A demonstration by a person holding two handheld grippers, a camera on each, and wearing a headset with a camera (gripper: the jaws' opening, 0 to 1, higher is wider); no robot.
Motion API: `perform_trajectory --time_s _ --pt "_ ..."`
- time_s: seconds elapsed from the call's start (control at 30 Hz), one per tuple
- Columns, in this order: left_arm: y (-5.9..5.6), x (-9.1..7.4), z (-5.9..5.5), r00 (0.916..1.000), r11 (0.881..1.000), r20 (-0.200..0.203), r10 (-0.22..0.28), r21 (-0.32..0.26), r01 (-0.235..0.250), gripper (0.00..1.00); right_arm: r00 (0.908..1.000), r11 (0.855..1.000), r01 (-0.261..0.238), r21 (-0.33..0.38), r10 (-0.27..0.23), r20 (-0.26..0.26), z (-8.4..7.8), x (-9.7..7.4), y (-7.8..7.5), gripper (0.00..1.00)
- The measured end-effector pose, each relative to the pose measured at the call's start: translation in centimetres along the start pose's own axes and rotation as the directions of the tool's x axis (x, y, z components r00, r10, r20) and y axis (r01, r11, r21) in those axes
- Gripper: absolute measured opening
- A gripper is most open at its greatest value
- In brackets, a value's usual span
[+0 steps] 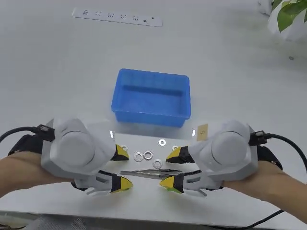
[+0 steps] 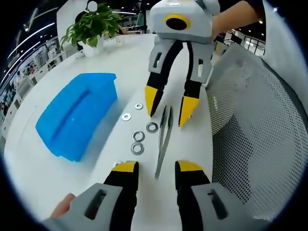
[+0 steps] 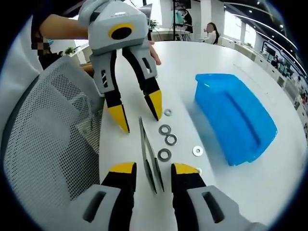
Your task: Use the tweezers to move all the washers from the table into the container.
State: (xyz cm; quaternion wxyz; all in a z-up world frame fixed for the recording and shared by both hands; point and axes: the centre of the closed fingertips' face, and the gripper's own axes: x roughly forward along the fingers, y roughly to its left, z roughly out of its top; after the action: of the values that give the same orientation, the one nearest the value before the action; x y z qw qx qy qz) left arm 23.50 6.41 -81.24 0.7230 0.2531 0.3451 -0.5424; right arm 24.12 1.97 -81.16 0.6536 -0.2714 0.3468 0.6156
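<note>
The thin metal tweezers [image 1: 148,173] lie flat near the table's front edge. Their ends point at my left gripper [image 1: 123,168] and my right gripper [image 1: 171,168]. Both face each other, open and holding nothing. In the left gripper view the tweezers [image 2: 164,134] run from between my own jaws toward the right gripper [image 2: 168,108]. The right gripper view shows the tweezers [image 3: 149,156] reaching in between my jaws, with the left gripper [image 3: 139,115] beyond. Several steel washers [image 1: 148,155] lie loose just behind the tweezers. The blue container [image 1: 151,98] stands past them.
A white power strip [image 1: 117,17] lies at the back of the table. A potted plant [image 1: 288,12] stands at the back right. A small tag [image 1: 202,132] sits beside the container. A mesh chair [image 2: 250,120] stands close behind the table's front edge.
</note>
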Motion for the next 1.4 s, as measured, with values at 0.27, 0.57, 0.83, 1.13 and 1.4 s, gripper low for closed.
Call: perform_trajectory --time_s 0.27,0.57,0.83,1.13,1.4 --pt "-0.2 0.2 0.1 1.0000 0.999 -0.001 -0.005 0.043 0.005 0.28 0.9999 0.999 -0.001 -0.052 0.000 -0.014 0.1 0.4 0.6 0.24" --pt "-1.0 0.5 0.4 0.9998 0.997 -0.010 -0.020 0.071 0.021 0.17 0.9993 0.996 -0.001 -0.090 -0.002 -0.037 -0.1 0.5 0.9 0.19" --pt "-0.8 0.6 0.7 1.0000 0.996 -0.005 0.000 0.094 0.000 0.08 0.9966 0.984 0.006 -0.181 -0.021 -0.080 -0.1 0.6 0.7 0.14" --pt "-0.6 0.8 0.6 0.9997 0.996 -0.016 -0.016 0.082 0.018 0.07 0.9923 0.973 -0.014 -0.230 -0.015 -0.123 -0.2 0.7 1.1 0.10" --pt "-0.7 0.8 0.6 0.9992 0.996 -0.034 -0.022 0.087 0.025 0.06 0.9862 0.966 -0.064 -0.250 0.023 -0.164 -0.2 0.7 0.8 0.07"
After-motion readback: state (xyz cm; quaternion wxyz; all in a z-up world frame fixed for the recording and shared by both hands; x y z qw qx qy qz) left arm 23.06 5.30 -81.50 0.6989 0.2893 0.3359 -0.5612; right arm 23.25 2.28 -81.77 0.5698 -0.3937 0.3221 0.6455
